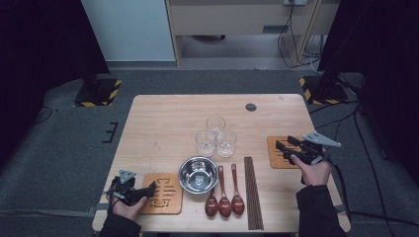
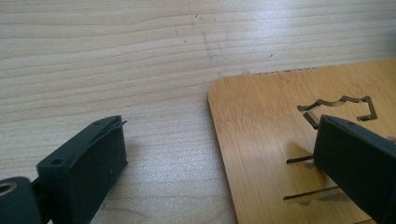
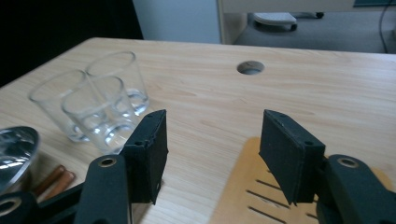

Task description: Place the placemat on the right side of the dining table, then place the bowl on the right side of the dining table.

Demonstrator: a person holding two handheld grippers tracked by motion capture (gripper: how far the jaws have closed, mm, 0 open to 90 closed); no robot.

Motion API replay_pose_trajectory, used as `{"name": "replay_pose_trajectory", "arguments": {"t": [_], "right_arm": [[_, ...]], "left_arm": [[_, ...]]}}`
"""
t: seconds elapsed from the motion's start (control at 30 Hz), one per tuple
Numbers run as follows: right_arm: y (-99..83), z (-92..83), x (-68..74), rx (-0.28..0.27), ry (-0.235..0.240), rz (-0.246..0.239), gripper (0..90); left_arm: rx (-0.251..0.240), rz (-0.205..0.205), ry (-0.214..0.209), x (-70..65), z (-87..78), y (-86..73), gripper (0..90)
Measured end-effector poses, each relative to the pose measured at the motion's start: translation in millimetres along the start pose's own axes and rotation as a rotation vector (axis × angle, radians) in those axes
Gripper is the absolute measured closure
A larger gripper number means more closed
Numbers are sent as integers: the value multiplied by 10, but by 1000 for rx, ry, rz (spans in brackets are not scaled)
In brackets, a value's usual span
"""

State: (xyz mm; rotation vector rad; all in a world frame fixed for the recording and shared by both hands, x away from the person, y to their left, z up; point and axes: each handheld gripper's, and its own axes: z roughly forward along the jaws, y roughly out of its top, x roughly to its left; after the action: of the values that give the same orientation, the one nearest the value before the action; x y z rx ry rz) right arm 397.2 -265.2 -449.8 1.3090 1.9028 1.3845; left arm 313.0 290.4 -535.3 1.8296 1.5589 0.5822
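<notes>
Your R claw (image 1: pixel 283 146): jaws wide apart, nothing between, above R mat (image 1: pixel 280 153) at table's (image 1: pixel 163 123) right edge. Your L claw (image 1: pixel 152 188): released too, straddling L mat's (image 1: pixel 165 200) edge, low over it.

The left hand-held gripper (image 1: pixel 148 190) sits low at the bench's (image 1: pixel 163 123) near left corner, jaws apart; the right hand-held gripper (image 1: pixel 282 146) hovers near the right edge, jaws wide, empty

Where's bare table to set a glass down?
Free: the far-left table, behind the left coaster and left of the glasses; also the far-right strip between the glasses and the right coaster. Crowded: near centre, with bowl, spoons, chopsticks.
</notes>
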Motion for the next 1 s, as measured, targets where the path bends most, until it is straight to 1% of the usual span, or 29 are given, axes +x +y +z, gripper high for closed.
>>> {"name": "replay_pose_trajectory", "arguments": {"t": [0.03, 0.17, 0.23, 0.27, 0.3, 0.33, 0.37, 0.4, 0.47, 0.5, 0.53, 0.57, 0.6, 0.63, 0.67, 0.7, 0.8, 0.83, 0.87, 0.9, 1.0], "right_arm": [[16, 7, 20, -5, 7, -3, 407], [68, 43, 112, 6, 47, -15, 409], [95, 61, 161, 1, 63, -12, 409], [111, 67, 181, 7, 69, -25, 409], [128, 74, 206, 10, 81, -26, 408], [159, 82, 257, 7, 106, -25, 407], [159, 82, 257, 7, 106, -25, 407], [191, 86, 317, 9, 122, -35, 406], [215, 93, 376, 7, 147, -33, 400], [215, 93, 376, 7, 147, -33, 400], [227, 97, 405, 7, 157, -36, 399], [239, 102, 435, 11, 164, -41, 399], [261, 120, 492, 17, 183, -46, 398], [261, 120, 492, 17, 183, -46, 398], [269, 130, 520, 14, 192, -43, 398], [278, 142, 546, 16, 199, -49, 399], [303, 180, 632, 17, 219, -62, 401], [320, 201, 688, 20, 235, -61, 404], [328, 214, 715, 21, 238, -70, 407], [328, 214, 715, 21, 238, -70, 407], [347, 241, 800, 22, 264, -68, 417]], "left_arm": [[0, 0, 0, 0, 0, 0, 16], [0, 0, 0, 0, 0, 0, 16], [0, 0, 0, 0, 0, 0, 16], [0, 0, 0, 0, 0, 0, 16], [0, 0, 0, 0, 0, 0, 16], [0, 0, 0, 0, 0, 0, 16], [0, 0, 0, 0, 0, 0, 16], [0, 0, 0, 0, 0, 0, 16], [0, 0, 0, 0, 0, 0, 16], [0, 0, 0, 0, 0, 0, 16], [0, 0, 0, 0, 0, 0, 16], [0, 0, 0, 0, 0, 0, 16], [0, 0, 0, 0, 0, 0, 16], [0, 0, 0, 0, 0, 0, 16], [0, 0, 0, 0, 0, 0, 16], [0, 0, 0, 0, 0, 0, 16], [0, 0, 0, 0, 0, 0, 16], [0, 0, 0, 0, 0, 0, 16], [0, 0, 0, 0, 0, 0, 16], [0, 0, 0, 0, 0, 0, 15], [1, -1, 1, 1, 2, 1, 13]]}}
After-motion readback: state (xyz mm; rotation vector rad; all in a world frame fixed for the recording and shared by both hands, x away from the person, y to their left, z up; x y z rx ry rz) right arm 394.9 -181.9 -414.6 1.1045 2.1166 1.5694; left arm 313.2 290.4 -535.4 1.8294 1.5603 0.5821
